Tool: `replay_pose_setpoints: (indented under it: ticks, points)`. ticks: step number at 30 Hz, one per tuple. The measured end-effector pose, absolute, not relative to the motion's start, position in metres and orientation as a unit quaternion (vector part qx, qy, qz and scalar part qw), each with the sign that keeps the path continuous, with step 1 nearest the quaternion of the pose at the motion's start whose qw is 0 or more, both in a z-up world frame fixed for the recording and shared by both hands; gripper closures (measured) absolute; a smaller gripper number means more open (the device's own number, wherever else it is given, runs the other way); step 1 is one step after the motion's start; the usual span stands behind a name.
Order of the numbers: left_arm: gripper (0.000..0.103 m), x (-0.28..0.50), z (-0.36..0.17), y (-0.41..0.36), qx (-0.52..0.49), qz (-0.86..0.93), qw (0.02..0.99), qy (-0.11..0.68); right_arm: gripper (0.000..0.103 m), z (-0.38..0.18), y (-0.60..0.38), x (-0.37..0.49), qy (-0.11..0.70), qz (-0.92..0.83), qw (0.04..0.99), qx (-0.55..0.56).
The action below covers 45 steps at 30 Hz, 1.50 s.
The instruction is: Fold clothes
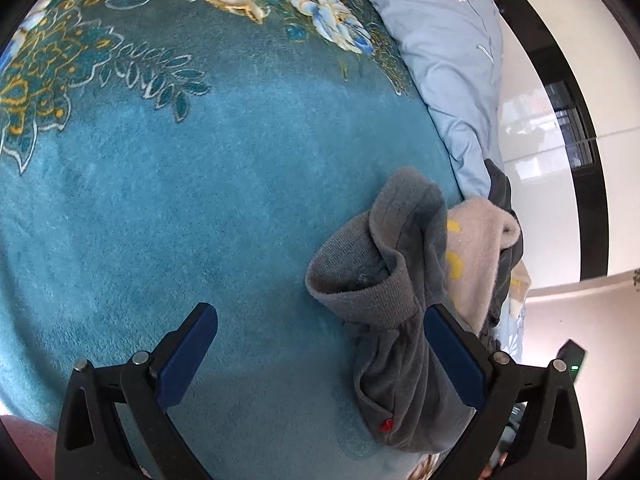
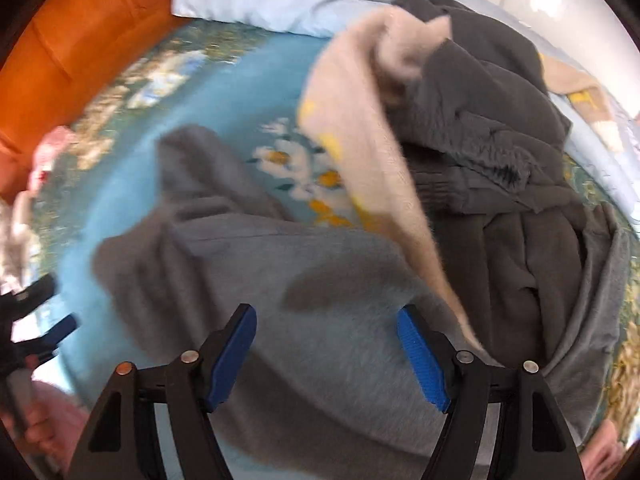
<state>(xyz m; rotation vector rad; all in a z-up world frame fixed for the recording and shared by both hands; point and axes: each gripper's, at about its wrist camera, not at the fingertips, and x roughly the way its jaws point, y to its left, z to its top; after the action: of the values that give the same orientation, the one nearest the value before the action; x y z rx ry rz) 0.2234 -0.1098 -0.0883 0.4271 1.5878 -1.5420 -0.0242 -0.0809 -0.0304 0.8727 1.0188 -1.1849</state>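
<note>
A teal plush blanket [image 1: 208,208] with gold and white flower patterns covers the bed. Along its far edge lies a pale blue pillow [image 1: 448,52] printed with a pink daisy. An orange headboard [image 2: 80,44] stands beside the blanket's floral border, and glossy white floor tiles [image 1: 532,120] show past the bed.

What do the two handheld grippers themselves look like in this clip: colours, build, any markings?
Both look alike. The left gripper and the right gripper each have two black angular plastic fingers with triangular cut-outs and round silver pivot pins. Each finger carries a blue pad on its inner face; the right gripper's pads look ribbed. No lettering or cables show. A small green light glows on a black part at the left view's edge.
</note>
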Motion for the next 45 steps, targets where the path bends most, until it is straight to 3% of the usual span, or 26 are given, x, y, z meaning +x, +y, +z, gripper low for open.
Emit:
replay_pose_setpoints:
  ticks: [1,3,4,5,9,13,24,29,34,42,45]
  points:
    - [0.000,0.224,-0.090,-0.110,0.169,-0.616,0.426,0.641,0.029,-0.032,-0.081,-0.022,0.454,-0.512,0.628,0.370]
    - [0.000,0.221,-0.096,-0.113,0.175,-0.610,0.415,0.651,0.058,-0.036,-0.081,-0.018,0.474,-0.504,0.632,0.350]
    - [0.000,0.218,-0.099,-0.113,0.182,-0.608,0.410,0.655,0.085,-0.038,-0.082,-0.017,0.482,-0.500,0.630,0.349]
    - [0.000,0.216,-0.101,-0.114,0.188,-0.607,0.405,0.658,0.095,-0.038,-0.084,-0.020,0.478,-0.495,0.629,0.362]
    - [0.001,0.209,-0.104,-0.115,0.201,-0.606,0.389,0.664,0.098,-0.019,-0.089,-0.040,0.416,-0.493,0.648,0.404]
    - [0.001,0.206,-0.106,-0.115,0.188,-0.609,0.378,0.671,0.101,0.021,-0.095,-0.102,0.281,-0.578,0.629,0.437]
    - [0.001,0.207,-0.116,-0.116,0.164,-0.601,0.346,0.701,0.101,-0.009,-0.074,-0.110,0.289,-0.559,0.635,0.449]
    - [0.001,0.223,-0.124,-0.116,0.118,-0.577,0.348,0.729,0.101,-0.024,-0.025,-0.066,0.313,-0.459,0.699,0.452]
    - [0.001,0.218,-0.124,-0.114,0.124,-0.584,0.339,0.727,0.101,-0.053,0.017,-0.071,0.323,-0.446,0.674,0.492]
    - [0.001,0.176,-0.116,-0.127,0.142,-0.603,0.305,0.723,0.097,-0.025,0.016,-0.115,0.246,-0.527,0.642,0.500]
    - [0.015,0.156,-0.113,-0.134,0.147,-0.604,0.290,0.727,0.097,-0.014,0.017,-0.118,0.258,-0.541,0.636,0.485]
